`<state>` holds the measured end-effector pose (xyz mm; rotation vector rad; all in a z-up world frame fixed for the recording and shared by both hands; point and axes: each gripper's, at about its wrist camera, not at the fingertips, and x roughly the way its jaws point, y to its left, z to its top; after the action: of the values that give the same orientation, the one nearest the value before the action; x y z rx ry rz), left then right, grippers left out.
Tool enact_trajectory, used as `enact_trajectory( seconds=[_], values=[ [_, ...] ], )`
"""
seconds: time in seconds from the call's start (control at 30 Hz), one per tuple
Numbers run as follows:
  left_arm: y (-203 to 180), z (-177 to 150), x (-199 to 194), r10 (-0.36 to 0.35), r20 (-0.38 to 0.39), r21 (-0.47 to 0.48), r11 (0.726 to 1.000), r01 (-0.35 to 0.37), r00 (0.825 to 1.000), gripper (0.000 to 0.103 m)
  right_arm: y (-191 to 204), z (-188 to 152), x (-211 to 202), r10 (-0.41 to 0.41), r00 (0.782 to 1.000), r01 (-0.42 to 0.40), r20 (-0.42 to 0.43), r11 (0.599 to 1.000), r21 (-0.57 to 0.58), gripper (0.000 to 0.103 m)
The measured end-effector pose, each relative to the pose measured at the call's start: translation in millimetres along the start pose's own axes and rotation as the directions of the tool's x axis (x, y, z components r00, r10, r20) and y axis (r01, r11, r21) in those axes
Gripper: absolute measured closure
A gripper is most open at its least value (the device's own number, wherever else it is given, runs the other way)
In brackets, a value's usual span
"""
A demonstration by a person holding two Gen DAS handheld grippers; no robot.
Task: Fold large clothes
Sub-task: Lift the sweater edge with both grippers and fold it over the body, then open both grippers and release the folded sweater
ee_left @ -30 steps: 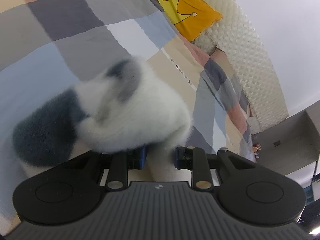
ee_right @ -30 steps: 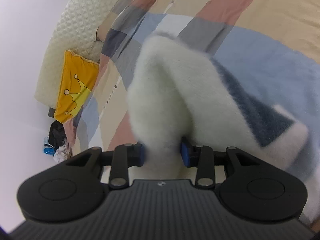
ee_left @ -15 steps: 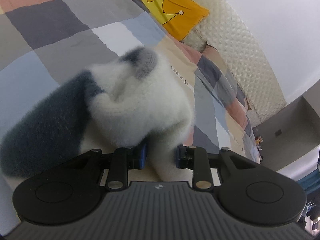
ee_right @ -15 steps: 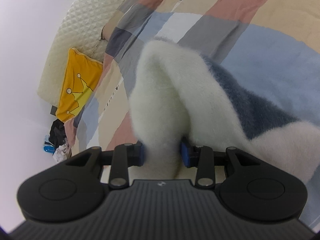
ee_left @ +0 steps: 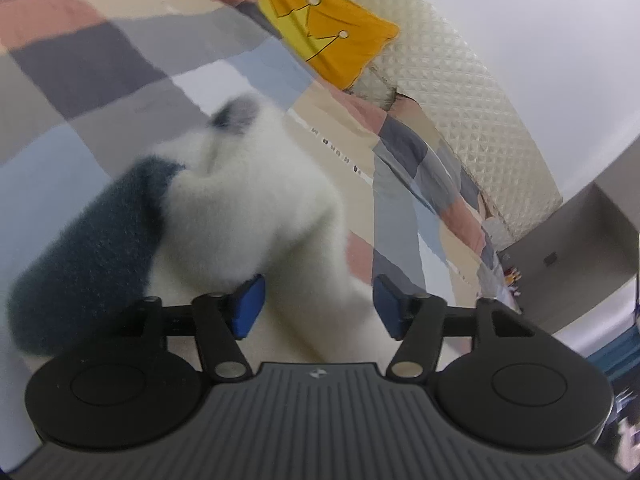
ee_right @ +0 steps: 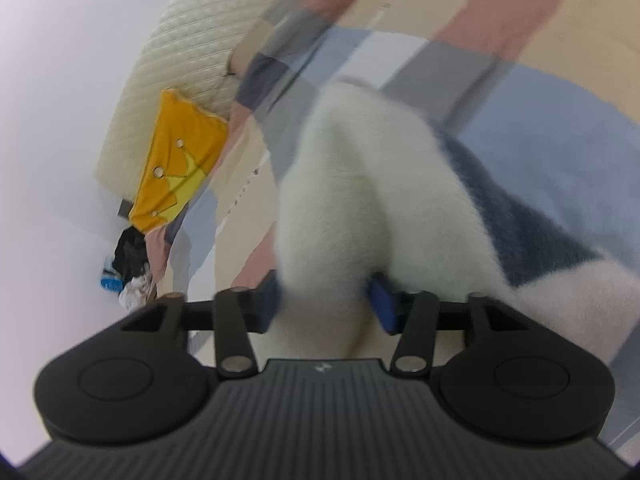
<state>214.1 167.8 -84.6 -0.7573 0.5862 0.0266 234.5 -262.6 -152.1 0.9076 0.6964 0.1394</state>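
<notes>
Both sets of jaws just spread: left gripper (ee_left: 316, 306) and right gripper (ee_right: 326, 304) stood open, fluffy white-and-navy garment (ee_left: 240, 216) loose between pads, bunched at frame centre on patchwork bedspread (ee_left: 100, 80). Likely a release after a fold. Beyond, yellow crown pillow (ee_left: 328, 36) and quilted headboard (ee_left: 460, 92), upper right.

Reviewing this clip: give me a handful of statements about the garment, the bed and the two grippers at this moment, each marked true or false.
1. The fluffy garment is white with dark blue patches. True.
2. It lies on a plain white sheet. False: the patchwork bedcover is checked in grey, blue, pink and beige.
3. The left gripper is clamped tight on fabric. False: its jaws have just been opening, with fabric loose between them.
4. A yellow pillow with a crown design leans at the quilted headboard. True.
5. The right gripper has fabric between its jaws. True.
</notes>
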Motion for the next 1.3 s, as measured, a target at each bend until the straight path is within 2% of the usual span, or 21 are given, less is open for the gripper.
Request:
enact_trajectory(
  seconds=[0.07,0.1,0.2,0.27,0.37,0.43,0.53,0.63,0.7,0.9,1.07,1.17,1.3],
  values=[
    [-6.6,-2.8,-8.9,-0.002,0.011,0.036,0.999,0.001,1.000,0.031,6.3,-1.0,-5.2,0.032,0.999,-0.033,-0.002,0.999,-0.040,0.019],
    [-9.4,-4.2,-13.0,-0.004,0.013,0.048,0.999,0.004,1.000,0.029,9.6,-3.0,-8.5,0.057,0.998,-0.057,-0.001,0.997,-0.060,0.017],
    [-22.1,-10.9,-25.4,0.001,0.007,0.096,0.995,-0.002,1.000,0.029,22.6,-9.8,-14.6,0.109,0.994,-0.111,-0.020,0.985,-0.132,0.017],
    [-34.8,-17.8,-33.1,0.016,0.012,0.172,0.985,-0.018,1.000,0.029,32.4,-14.5,-18.7,0.124,0.992,-0.127,-0.027,0.975,-0.185,0.017],
    [-52.0,-31.6,-39.8,0.061,0.035,0.300,0.951,-0.069,0.998,0.029,48.6,-21.2,-24.4,0.139,0.989,-0.145,-0.041,0.944,-0.297,0.018],
    [-57.3,-38.3,-37.2,0.093,0.033,0.356,0.929,-0.099,0.995,0.029,57.0,-25.8,-24.8,0.118,0.992,-0.125,-0.042,0.921,-0.370,0.018],
    [-53.6,-41.6,-25.4,0.129,-0.012,0.362,0.925,-0.116,0.992,0.029,61.0,-31.0,-14.8,0.053,0.996,-0.078,-0.067,0.890,-0.450,0.018],
    [-46.5,-42.4,-12.8,0.178,-0.030,0.373,0.915,-0.154,0.984,0.029,51.1,-28.0,-0.2,-0.032,0.995,-0.011,-0.092,0.898,-0.440,0.019],
    [-41.3,-41.5,-5.5,0.194,-0.032,0.374,0.912,-0.168,0.981,0.029,48.0,-26.1,3.9,-0.057,0.995,0.014,-0.084,0.896,-0.444,0.020],
    [-47.7,-29.8,12.9,0.208,0.026,0.404,0.893,-0.201,0.978,0.029,61.9,-28.1,12.0,-0.049,0.999,0.030,-0.021,0.845,-0.534,0.027],
    [-52.5,-8.8,35.4,0.208,0.074,0.409,0.886,-0.220,0.975,0.029,67.3,-21.5,26.8,-0.076,0.996,0.093,0.052,0.819,-0.566,0.027],
    [-45.2,1.9,52.9,0.237,0.063,0.410,0.879,-0.241,0.970,0.029,63.9,-16.0,38.6,-0.106,0.991,0.136,0.085,0.811,-0.569,0.028],
    [-27.0,16.9,73.7,0.251,0.015,0.358,0.903,-0.239,0.968,0.029,59.1,-10.6,51.2,-0.123,0.989,0.146,0.079,0.801,-0.581,0.028]
  ],
)
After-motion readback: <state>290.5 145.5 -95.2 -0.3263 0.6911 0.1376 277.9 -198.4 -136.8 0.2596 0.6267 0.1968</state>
